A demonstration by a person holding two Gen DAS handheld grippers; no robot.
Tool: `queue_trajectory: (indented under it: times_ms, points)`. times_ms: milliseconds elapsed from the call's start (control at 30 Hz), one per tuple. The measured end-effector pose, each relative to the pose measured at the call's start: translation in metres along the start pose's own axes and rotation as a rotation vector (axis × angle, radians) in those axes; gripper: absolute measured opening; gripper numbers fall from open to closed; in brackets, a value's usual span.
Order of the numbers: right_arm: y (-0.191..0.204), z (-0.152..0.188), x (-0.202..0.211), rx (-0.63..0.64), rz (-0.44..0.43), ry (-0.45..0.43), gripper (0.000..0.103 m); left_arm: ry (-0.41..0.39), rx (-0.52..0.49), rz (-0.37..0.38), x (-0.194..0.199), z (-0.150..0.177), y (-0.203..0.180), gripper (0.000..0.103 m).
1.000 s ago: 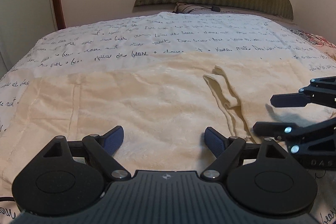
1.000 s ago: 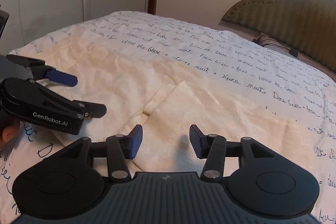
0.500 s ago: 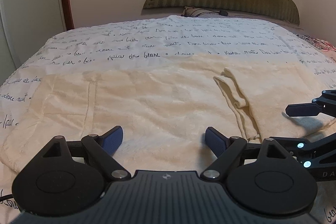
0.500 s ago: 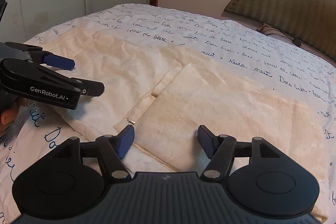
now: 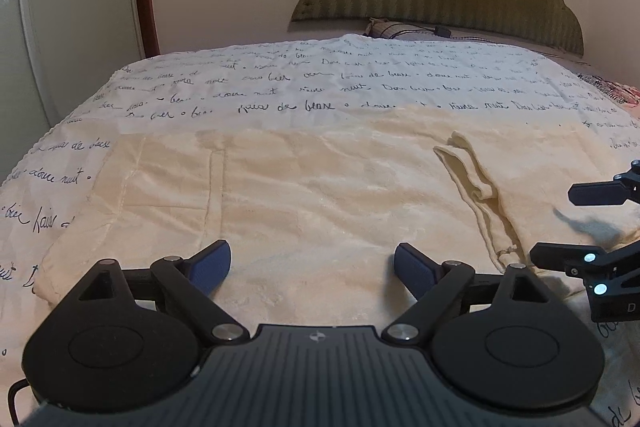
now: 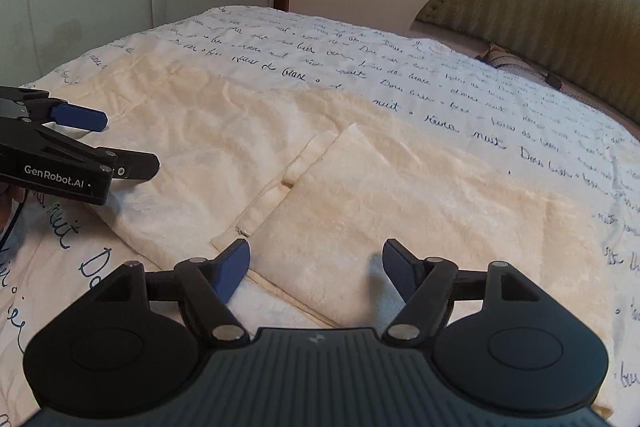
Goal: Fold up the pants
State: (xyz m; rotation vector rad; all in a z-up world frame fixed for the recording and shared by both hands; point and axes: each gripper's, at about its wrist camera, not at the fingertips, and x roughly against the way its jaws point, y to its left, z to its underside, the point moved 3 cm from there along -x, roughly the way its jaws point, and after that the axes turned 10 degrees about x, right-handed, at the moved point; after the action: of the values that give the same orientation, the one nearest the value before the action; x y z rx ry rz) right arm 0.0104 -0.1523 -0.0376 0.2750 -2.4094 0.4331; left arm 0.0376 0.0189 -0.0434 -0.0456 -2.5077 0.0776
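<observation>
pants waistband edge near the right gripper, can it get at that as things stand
Probably yes. The right gripper hangs just above the near edge of the cream pants, jaws opening with nothing between them, and nothing blocks it; the left gripper is off to the side.

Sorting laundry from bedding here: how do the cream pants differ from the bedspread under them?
The pants are plain cream and fuzzy; the bedspread is white with dark handwriting printed across it. The pants are folded over on themselves with a layered edge; the bedspread lies spread over the whole bed. Both are pale fabric, lying flat.
</observation>
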Motion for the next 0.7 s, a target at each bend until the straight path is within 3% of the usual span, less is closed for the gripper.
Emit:
queue_trajectory:
  times_ms: [167, 300, 433, 567, 700]
  points:
    - [0.024, -0.024, 0.016, 0.108, 0.08, -0.09, 0.074, -0.068, 0.013, -0.131, 0.013, -0.008, 0.03, 0.091]
    - [0.059, -0.046, 0.023, 0.204, 0.02, -0.195, 0.074, -0.069, 0.114, -0.255, 0.022, -0.017, 0.077, 0.092]
    - [0.101, -0.062, 0.016, 0.309, -0.035, -0.246, 0.074, -0.054, 0.248, -0.314, 0.034, -0.024, 0.123, 0.096]
    - [0.144, -0.074, 0.0, 0.428, -0.089, -0.255, 0.074, -0.049, 0.374, -0.304, 0.049, -0.027, 0.157, 0.1]
    - [0.18, -0.084, -0.015, 0.541, -0.112, -0.255, 0.074, 0.044, 0.54, -0.172, 0.045, -0.023, 0.18, 0.099]
